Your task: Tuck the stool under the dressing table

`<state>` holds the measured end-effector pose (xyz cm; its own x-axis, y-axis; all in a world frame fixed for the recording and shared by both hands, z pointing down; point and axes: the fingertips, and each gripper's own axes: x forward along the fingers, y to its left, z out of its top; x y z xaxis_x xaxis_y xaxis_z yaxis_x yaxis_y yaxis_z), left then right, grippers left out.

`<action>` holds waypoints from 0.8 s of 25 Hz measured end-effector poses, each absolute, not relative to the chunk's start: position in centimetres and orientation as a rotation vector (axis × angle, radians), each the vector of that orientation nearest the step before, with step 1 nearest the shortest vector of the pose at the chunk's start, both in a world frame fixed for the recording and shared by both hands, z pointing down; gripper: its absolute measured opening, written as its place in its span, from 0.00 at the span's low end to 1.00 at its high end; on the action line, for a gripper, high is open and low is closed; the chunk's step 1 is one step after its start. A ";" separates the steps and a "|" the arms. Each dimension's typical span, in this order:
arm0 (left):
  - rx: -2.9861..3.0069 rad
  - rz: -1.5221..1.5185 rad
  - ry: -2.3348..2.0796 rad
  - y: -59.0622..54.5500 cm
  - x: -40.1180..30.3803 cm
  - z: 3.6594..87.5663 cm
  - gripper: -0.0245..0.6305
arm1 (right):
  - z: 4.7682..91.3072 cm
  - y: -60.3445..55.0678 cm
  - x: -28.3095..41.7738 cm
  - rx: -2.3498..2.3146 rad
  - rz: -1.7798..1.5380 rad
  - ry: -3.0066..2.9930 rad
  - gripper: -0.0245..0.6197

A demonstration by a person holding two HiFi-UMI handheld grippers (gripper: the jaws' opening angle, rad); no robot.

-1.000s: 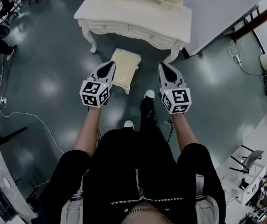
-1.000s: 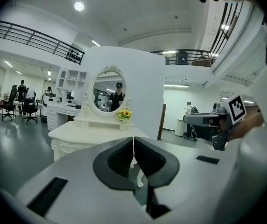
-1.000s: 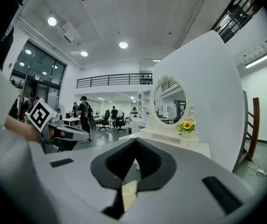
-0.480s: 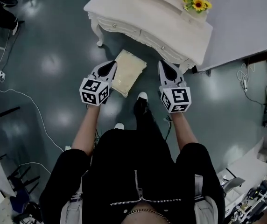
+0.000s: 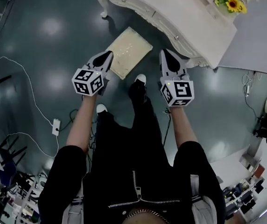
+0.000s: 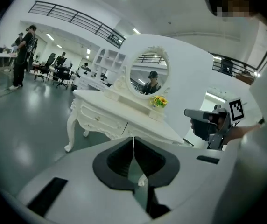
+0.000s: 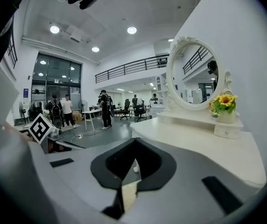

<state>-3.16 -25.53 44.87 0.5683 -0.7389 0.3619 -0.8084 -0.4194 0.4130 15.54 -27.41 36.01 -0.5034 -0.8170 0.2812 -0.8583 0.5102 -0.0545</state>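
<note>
Stool (image 5: 129, 52) sits on the floor (image 5: 40, 55) just short of the desk (image 5: 180, 17), untucked. Left gripper (image 5: 106, 56) and right gripper (image 5: 167, 55) jaws closed, empty; I'd press both against the near seat edge and push squarely.

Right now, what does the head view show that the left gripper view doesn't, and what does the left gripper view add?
Only the head view: the stool, its cream seat on the floor out in front of the dressing table, and the person's legs.
Only the left gripper view: the oval mirror, people standing by desks far back, and the left gripper close up, jaws together with nothing between them.
Both: the dressing table, the sunflowers on it, and the right gripper.
</note>
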 end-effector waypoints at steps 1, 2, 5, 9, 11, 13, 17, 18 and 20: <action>2.220 0.142 -1.236 -25.6 -3.6 46.1 0.07 | 36.9 -27.6 15.1 1.420 0.290 -2.538 0.04; 2.182 0.115 -1.237 -25.5 -4.0 47.4 0.07 | 37.8 -27.5 14.8 1.411 0.305 -2.542 0.05; 2.053 0.024 -1.244 -25.0 -5.3 52.1 0.07 | 40.4 -26.8 14.0 1.374 0.323 -2.544 0.05; 1.927 -0.078 -1.234 -24.6 -7.2 58.4 0.08 | 44.1 -26.5 12.8 1.345 0.325 -2.559 0.04; 1.873 -0.114 -1.232 -24.3 -8.3 61.6 0.08 | 46.5 -26.5 11.9 1.329 0.328 -2.572 0.04; 1.818 -0.150 -1.223 -24.0 -9.1 64.9 0.09 | 49.1 -26.5 11.0 1.308 0.329 -2.577 0.05; 1.703 -0.198 -1.157 -22.6 -9.3 71.6 0.33 | 53.5 -26.6 9.5 1.296 0.327 -2.572 0.04; 1.669 -0.208 -1.142 -22.1 -9.4 73.3 0.38 | 54.3 -26.6 9.2 1.301 0.323 -2.572 0.05; 1.606 -0.224 -1.116 -21.5 -9.4 76.7 0.45 | 55.6 -26.8 8.9 1.316 0.307 -2.570 0.04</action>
<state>-9.36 -21.51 76.65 0.5363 -0.7467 0.3935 -0.5364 0.0585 0.8419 8.87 -26.80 55.56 -0.5665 -0.7662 0.3033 -0.8161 0.5727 -0.0775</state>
